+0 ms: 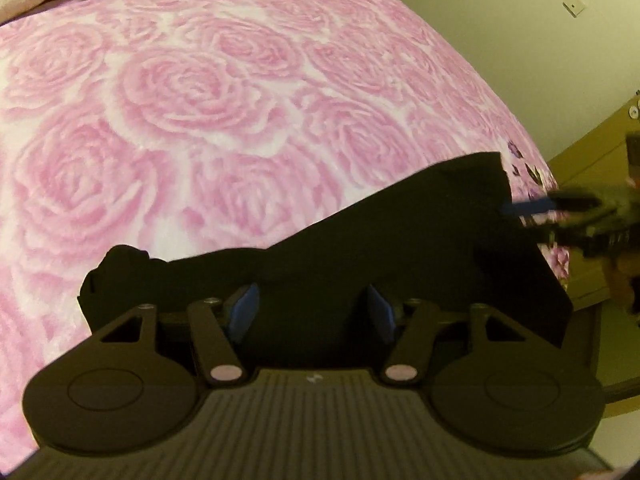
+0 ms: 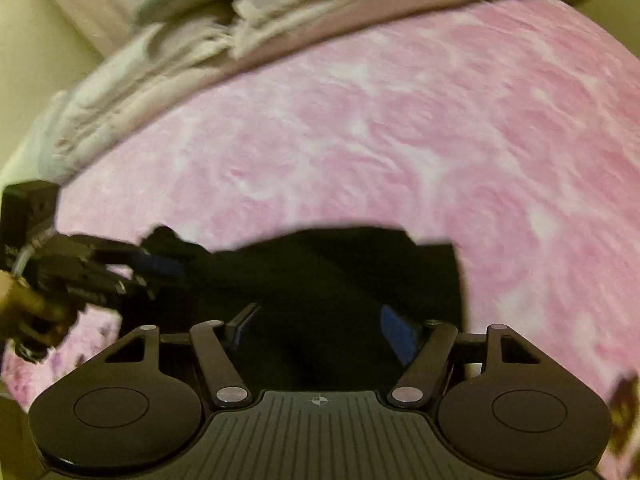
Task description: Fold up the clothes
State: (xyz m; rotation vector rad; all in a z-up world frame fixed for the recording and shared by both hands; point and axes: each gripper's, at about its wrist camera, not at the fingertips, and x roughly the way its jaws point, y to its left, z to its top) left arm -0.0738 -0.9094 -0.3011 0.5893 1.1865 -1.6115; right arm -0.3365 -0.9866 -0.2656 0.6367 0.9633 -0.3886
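A bed cover with big pink roses lay over the bed. Crumpled beige bedding was bunched along its far edge. A brown wooden cabinet stood beside the bed, by a pale wall.

Motion blur smears the crumpled beige bedding beyond the right gripper, whose fingertips vanish against the black fabric garment.
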